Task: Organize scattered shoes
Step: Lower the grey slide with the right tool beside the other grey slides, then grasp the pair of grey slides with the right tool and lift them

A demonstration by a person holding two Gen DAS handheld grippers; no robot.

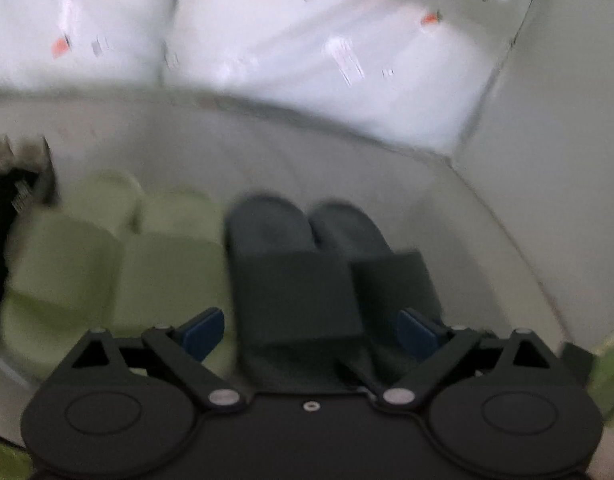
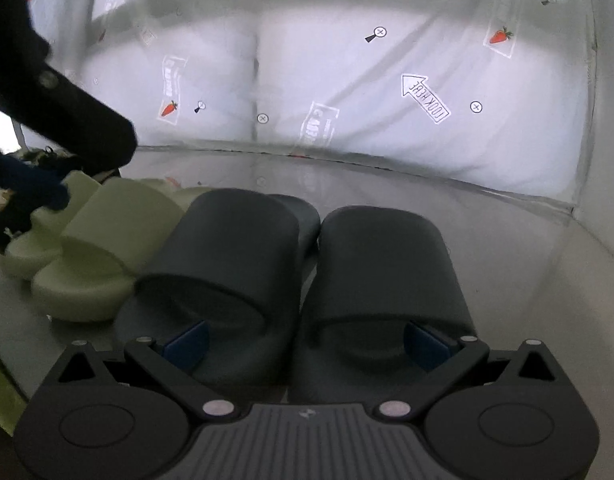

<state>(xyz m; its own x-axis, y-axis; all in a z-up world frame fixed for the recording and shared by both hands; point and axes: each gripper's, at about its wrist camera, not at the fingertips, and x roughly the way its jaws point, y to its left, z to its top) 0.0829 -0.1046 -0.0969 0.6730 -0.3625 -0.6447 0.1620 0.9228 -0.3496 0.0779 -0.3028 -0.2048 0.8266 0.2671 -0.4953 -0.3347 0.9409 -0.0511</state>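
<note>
right wrist view: right gripper [image 2: 305, 342] and left gripper [image 1: 311, 330] both hang open over the dark slippers [image 2: 299, 264], so a clumsy nudge could knock them crooked against the green slippers [image 2: 87, 252].

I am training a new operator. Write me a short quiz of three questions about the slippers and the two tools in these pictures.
1. True or false: the dark grey slippers lie side by side.
2. Which pair lies to their left? A) light green slippers B) red boots
3. Fill in: the right tool is ____.

Key: 1 true; 2 A; 3 open, as is the left tool.
</note>
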